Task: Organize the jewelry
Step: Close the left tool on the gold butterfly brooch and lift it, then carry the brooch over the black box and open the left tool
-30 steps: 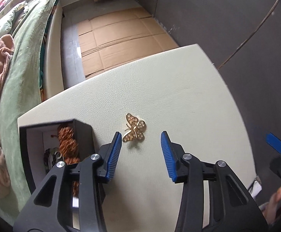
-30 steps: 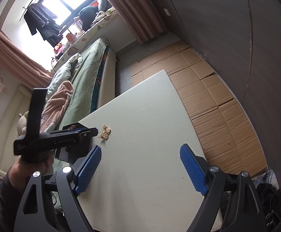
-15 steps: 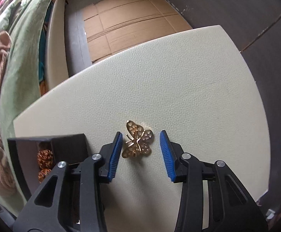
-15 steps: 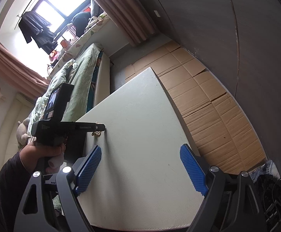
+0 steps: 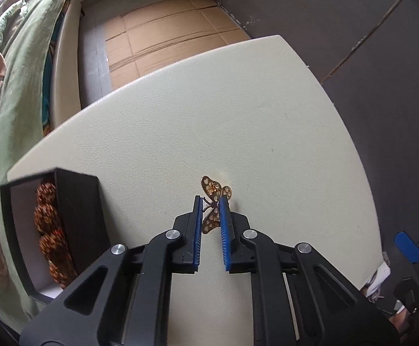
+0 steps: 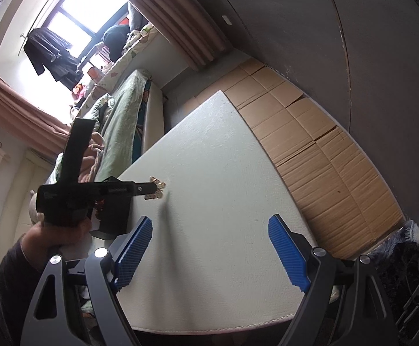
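A gold butterfly brooch (image 5: 209, 186) stands tipped up on edge on the cream table (image 5: 238, 115). My left gripper (image 5: 211, 200) points steeply down with its jaws closing; the blue pads touch both sides of the brooch. In the right wrist view the left gripper (image 6: 151, 189) has the brooch (image 6: 159, 186) at its tip. A black jewelry box (image 5: 78, 201) with brown beads (image 5: 46, 216) inside sits just left of it. My right gripper (image 6: 210, 225) hangs open over the table's near side with nothing between its pads.
A bed with a green blanket (image 5: 22, 72) runs along the table's left side. Flattened cardboard (image 5: 166, 34) covers the floor beyond the far edge. A dark wall (image 5: 353, 28) stands at the right. A person's hand (image 6: 59, 230) grips the left tool.
The left gripper came down around the brooch and its jaws narrowed onto it, tipping the brooch up from lying flat. The right gripper stayed wide open.
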Available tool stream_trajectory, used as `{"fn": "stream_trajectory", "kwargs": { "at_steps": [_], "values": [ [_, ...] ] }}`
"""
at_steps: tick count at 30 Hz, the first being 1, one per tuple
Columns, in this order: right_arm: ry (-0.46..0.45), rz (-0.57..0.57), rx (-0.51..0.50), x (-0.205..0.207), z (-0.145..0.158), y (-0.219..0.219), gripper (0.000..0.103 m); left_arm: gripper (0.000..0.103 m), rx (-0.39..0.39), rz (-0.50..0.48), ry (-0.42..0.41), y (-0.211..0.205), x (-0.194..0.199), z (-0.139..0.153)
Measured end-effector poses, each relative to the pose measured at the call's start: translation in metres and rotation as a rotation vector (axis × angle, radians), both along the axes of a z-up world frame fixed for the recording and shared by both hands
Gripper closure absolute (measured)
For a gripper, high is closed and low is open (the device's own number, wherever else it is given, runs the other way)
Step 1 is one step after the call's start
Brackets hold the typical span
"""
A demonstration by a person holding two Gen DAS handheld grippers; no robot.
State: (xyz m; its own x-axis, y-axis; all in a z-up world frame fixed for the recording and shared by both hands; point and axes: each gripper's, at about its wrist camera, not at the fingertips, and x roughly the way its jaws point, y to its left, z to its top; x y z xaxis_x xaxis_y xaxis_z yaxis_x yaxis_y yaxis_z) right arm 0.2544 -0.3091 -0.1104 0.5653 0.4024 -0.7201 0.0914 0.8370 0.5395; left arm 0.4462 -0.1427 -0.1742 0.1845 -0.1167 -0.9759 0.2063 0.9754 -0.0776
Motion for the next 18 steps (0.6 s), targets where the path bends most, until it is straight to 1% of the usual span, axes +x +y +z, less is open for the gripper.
{"fn": "stream_trajectory", "kwargs": {
  "at_steps": [4, 9, 15, 18],
  "values": [
    [-0.002, 0.015, -0.001, -0.002, -0.001, 0.007, 0.022, 0.091, -0.015, -0.016, -0.016, 0.0, -0.007, 0.006],
    [0.011, 0.029, 0.013, 0.01, -0.005, 0.012, 0.023, 0.091, -0.064, -0.01, -0.058, 0.013, -0.017, 0.034],
    [-0.005, 0.069, 0.015, 0.026, 0.006, 0.033, 0.023, 0.091, -0.115, 0.024, -0.126, 0.055, -0.027, 0.072],
    [-0.011, 0.092, 0.009, 0.033, 0.011, 0.045, 0.023, 0.091, -0.123, 0.05, -0.156, 0.077, -0.032, 0.085]
  ]
}}
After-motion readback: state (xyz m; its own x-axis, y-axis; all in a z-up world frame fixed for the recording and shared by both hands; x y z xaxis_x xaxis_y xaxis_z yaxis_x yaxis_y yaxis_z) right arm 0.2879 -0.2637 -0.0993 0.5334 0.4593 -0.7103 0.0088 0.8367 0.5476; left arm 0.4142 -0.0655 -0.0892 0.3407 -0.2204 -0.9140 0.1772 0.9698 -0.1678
